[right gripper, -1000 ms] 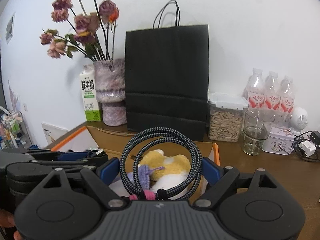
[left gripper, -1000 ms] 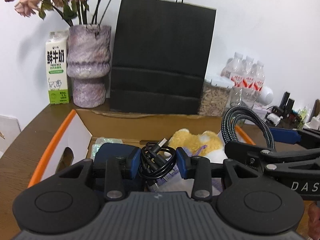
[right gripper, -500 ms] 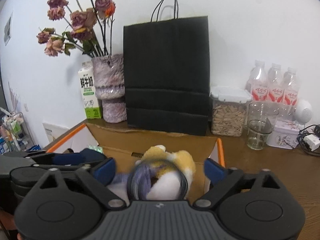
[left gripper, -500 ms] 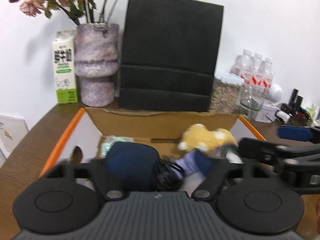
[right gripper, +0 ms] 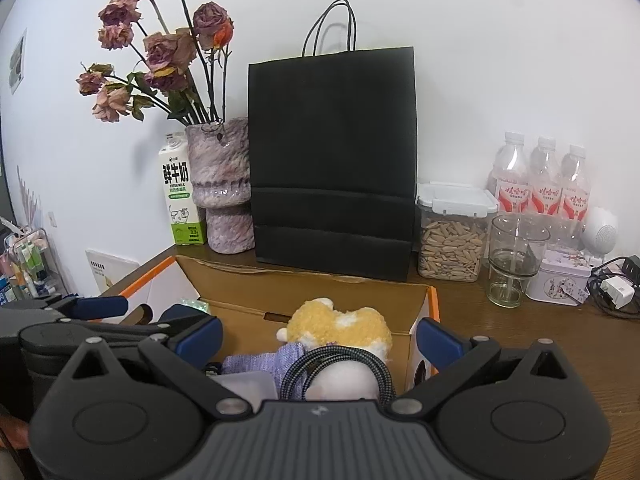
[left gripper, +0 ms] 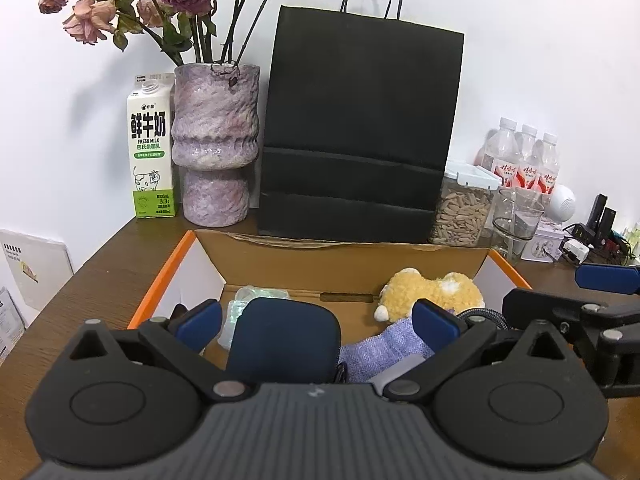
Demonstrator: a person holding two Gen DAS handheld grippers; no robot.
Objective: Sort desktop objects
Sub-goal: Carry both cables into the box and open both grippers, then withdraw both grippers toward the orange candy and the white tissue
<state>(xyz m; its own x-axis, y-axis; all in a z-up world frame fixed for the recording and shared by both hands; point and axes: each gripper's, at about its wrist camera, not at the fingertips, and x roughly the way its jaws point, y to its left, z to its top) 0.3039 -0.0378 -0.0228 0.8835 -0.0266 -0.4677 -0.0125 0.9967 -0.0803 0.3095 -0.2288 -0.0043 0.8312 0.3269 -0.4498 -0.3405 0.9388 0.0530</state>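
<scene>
The left gripper [left gripper: 316, 320] hung over the cardboard box [left gripper: 340, 258] with jaws spread wide, grasping nothing; below it lay a navy pouch [left gripper: 284, 338] and purple cloth [left gripper: 380, 350]. The right gripper [right gripper: 318, 340] (also released) hovered above the braided cable [right gripper: 340, 368], which lay in the box on the plush toy [right gripper: 340, 326]. Lowering either gripper could snag that loop. The box floor under the grippers stayed hidden.

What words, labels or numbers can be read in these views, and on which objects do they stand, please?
"鲜牛奶" and "FRESH MILK": on the white-and-green milk carton.
"3.3": near the same carton's base; the other small print is unreadable.
Red labels on the three clear plastic water bottles: white script, too blurred to read.
White patterned tin: no legible text.
</scene>
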